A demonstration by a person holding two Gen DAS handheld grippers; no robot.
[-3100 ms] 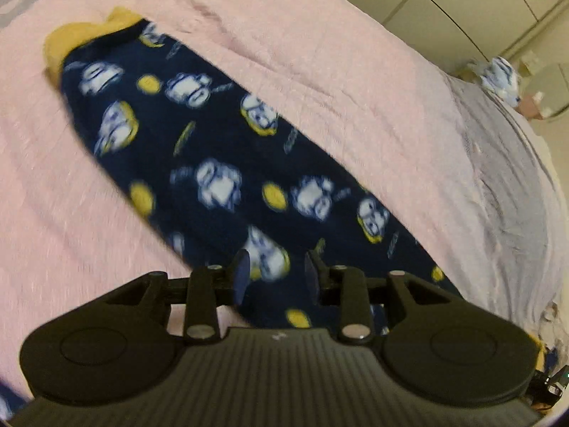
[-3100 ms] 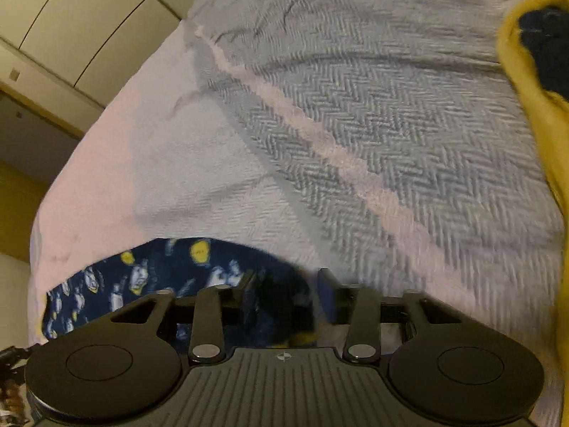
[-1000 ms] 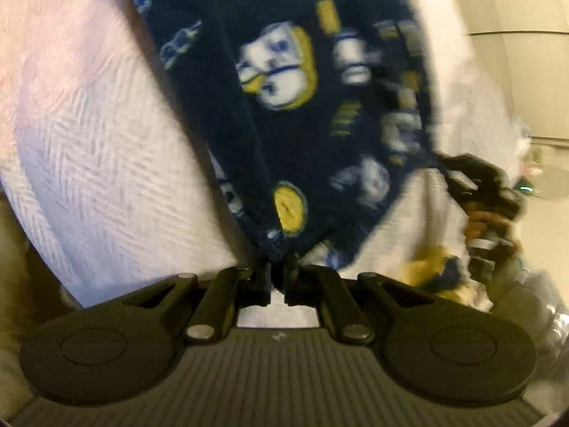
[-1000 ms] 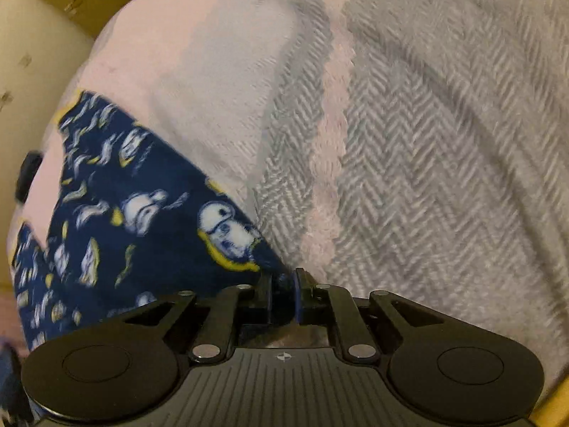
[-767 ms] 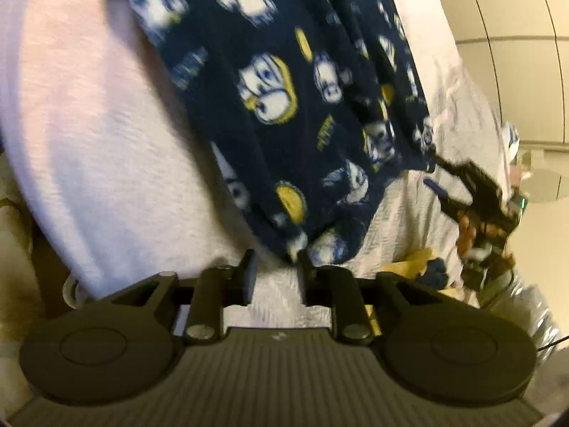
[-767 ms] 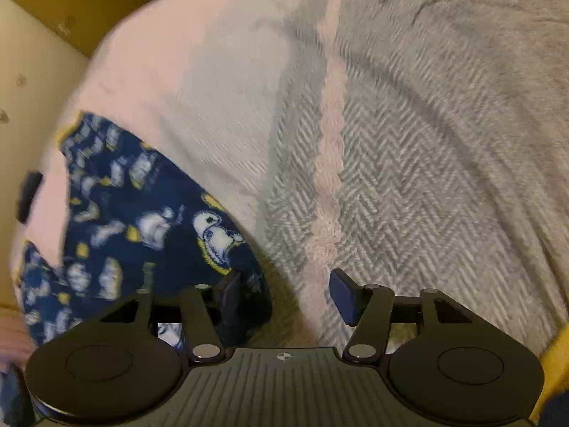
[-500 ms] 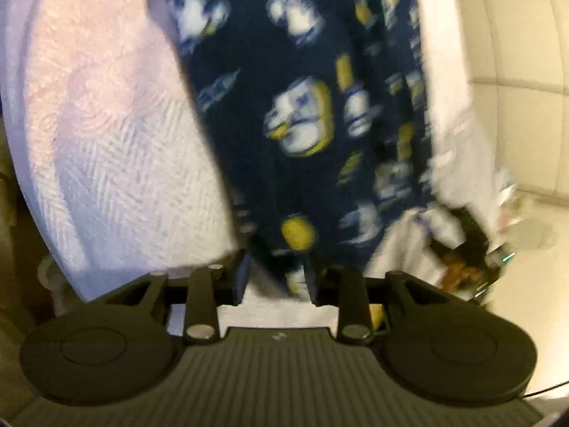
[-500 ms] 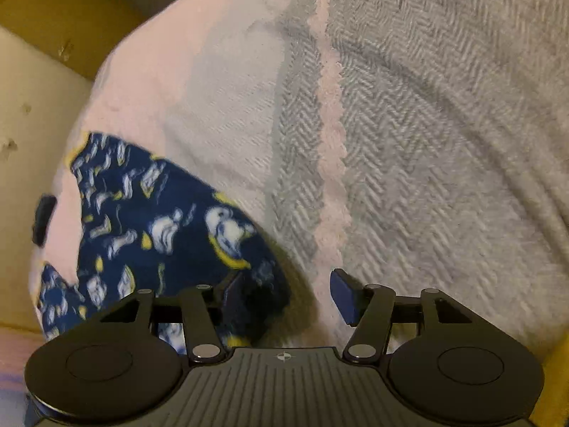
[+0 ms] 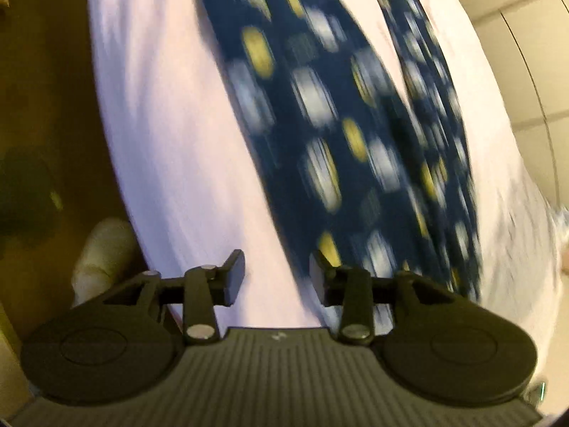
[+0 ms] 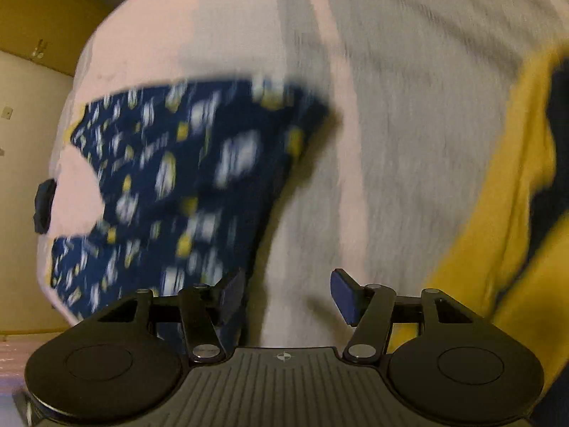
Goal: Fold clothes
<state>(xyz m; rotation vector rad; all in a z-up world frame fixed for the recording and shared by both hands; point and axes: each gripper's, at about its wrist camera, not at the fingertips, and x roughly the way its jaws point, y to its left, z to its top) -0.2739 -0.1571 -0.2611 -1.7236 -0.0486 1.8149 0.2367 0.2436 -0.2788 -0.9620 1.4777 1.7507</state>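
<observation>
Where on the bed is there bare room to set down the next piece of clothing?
Free: the pale bedspread between the navy printed garment and the yellow-and-navy garment, and the strip between the navy garment and the bed's edge. Crowded: wherever those two garments lie.

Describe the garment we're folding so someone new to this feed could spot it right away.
Start from the pale pink and grey bedspread that fills both wrist views. Lying flat on it is a navy fleece garment, long pyjama-style bottoms by the look of it, just ahead of the open left tongs. It stands apart by its scattered white and yellow cartoon print; the other cloth, at the right-wrist view's edge, is plain yellow with dark patches.
</observation>
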